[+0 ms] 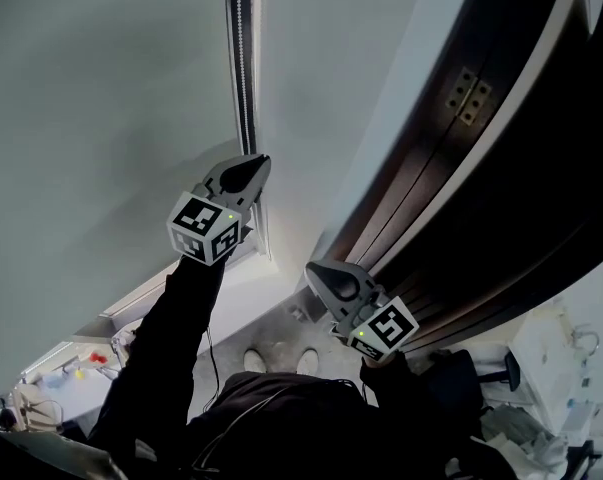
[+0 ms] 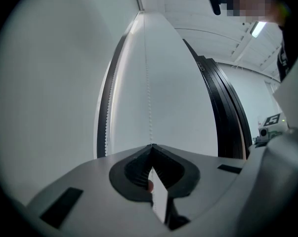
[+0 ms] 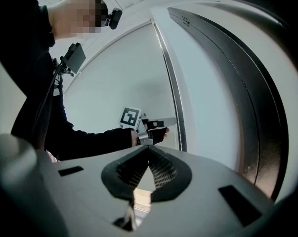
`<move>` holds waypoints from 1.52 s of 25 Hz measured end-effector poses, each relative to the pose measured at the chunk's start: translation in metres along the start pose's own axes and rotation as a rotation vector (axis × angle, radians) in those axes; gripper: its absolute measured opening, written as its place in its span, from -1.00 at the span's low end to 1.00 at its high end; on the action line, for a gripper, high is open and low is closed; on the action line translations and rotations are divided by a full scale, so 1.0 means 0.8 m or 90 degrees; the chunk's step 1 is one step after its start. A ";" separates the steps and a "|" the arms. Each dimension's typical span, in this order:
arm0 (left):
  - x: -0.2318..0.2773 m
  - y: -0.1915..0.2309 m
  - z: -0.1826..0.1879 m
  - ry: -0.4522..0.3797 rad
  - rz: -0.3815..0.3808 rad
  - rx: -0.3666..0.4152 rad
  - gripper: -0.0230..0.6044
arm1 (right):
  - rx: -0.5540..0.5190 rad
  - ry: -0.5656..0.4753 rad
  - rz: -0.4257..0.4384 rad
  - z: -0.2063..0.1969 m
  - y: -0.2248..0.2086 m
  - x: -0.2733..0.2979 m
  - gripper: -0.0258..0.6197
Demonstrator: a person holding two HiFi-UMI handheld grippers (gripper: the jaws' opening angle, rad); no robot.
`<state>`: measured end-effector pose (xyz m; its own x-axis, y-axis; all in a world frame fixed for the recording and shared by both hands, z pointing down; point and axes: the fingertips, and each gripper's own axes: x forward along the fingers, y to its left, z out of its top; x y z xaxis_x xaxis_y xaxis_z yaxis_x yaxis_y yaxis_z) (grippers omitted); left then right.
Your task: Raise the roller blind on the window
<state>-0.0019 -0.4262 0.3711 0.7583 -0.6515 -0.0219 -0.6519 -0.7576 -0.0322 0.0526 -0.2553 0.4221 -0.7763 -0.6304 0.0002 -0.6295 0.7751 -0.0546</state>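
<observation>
Pale grey fabric: the roller blind [image 1: 91, 118] hung flat over the window and filled the left of the head view, reaching down close to the white sill [image 1: 196, 286].
Blind's long edge: it ran straight up and down, marked by a dark strip [image 1: 242, 58] from the top of the head view down to the sill.
Bead chain: and there it was, a thin white bead chain [image 2: 148, 83], plumb vertical, just right of that strip, in front of the white wall band [image 2: 168, 93] between the blind and the door frame [image 1: 501, 158].
Left gripper: the left gripper [image 1: 258, 161] was up at the chain with its jaws clamped right on it. The beads ran upward out of the closed tips in the left gripper view.
Right gripper: the right gripper [image 1: 314, 268] sat lower and further right, near the dark door frame, with its jaws pressed together too.
Right gripper's hold: a thin pale strand showed low behind its tips; whether that was the chain, I couldn't tell.
Pointing: both grippers aimed at the window wall, marker cubes back toward the person.
Spacing: the two grippers were apart, the left one higher.
</observation>
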 end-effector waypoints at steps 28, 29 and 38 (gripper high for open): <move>-0.124 -0.165 -0.241 0.083 -0.091 -0.192 -0.90 | 0.027 0.035 0.126 0.033 0.030 0.062 -0.34; -0.127 -0.168 -0.246 0.086 -0.089 -0.195 -0.90 | 0.023 0.031 0.129 0.039 0.032 0.068 -0.35; -0.145 -0.159 -0.251 0.083 -0.061 -0.189 -0.90 | -0.011 0.009 0.116 0.067 0.028 0.092 -0.84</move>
<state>-0.0078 -0.2617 0.5782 0.8219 -0.5614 0.0962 -0.5649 -0.7817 0.2644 -0.0165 -0.2866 0.3671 -0.8778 -0.4790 0.0054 -0.4789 0.8771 -0.0377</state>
